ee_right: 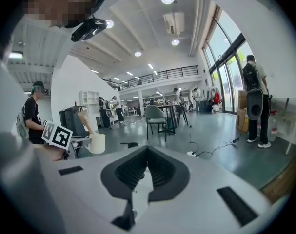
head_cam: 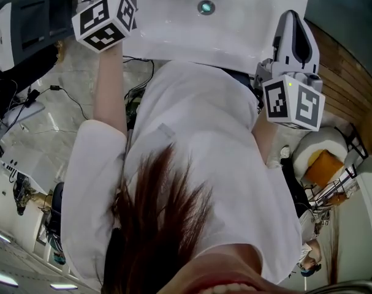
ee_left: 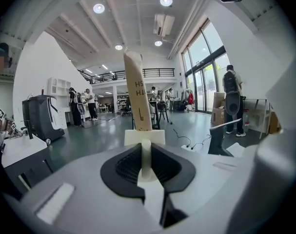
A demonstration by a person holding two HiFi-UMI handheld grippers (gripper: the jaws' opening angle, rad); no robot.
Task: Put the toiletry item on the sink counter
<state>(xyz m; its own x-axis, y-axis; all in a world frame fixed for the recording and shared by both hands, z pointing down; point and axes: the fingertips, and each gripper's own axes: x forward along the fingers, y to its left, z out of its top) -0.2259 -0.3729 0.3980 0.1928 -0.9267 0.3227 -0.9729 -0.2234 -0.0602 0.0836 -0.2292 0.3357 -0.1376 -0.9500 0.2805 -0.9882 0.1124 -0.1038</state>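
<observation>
The toiletry item is a beige tube (ee_left: 137,94) on a wide white cap (ee_left: 144,137). It points away from my left gripper (ee_left: 146,149), which is shut on it just behind the cap. The right gripper view shows the same tube (ee_right: 84,120) and cap (ee_right: 96,143) at the left, beside the left gripper's marker cube (ee_right: 57,135). In the head view that cube (head_cam: 104,17) is raised left of the white sink (head_cam: 247,38), and the tube is hidden. My right gripper (ee_right: 148,152) is shut and holds nothing; it hangs by the sink's right front corner (head_cam: 293,18).
The sink's drain (head_cam: 205,7) lies near the top of the basin. A wire rack with an orange and white item (head_cam: 323,161) stands low on the right. Cables (head_cam: 66,100) trail over the floor on the left. Chairs (ee_right: 155,116) and standing people fill the hall behind.
</observation>
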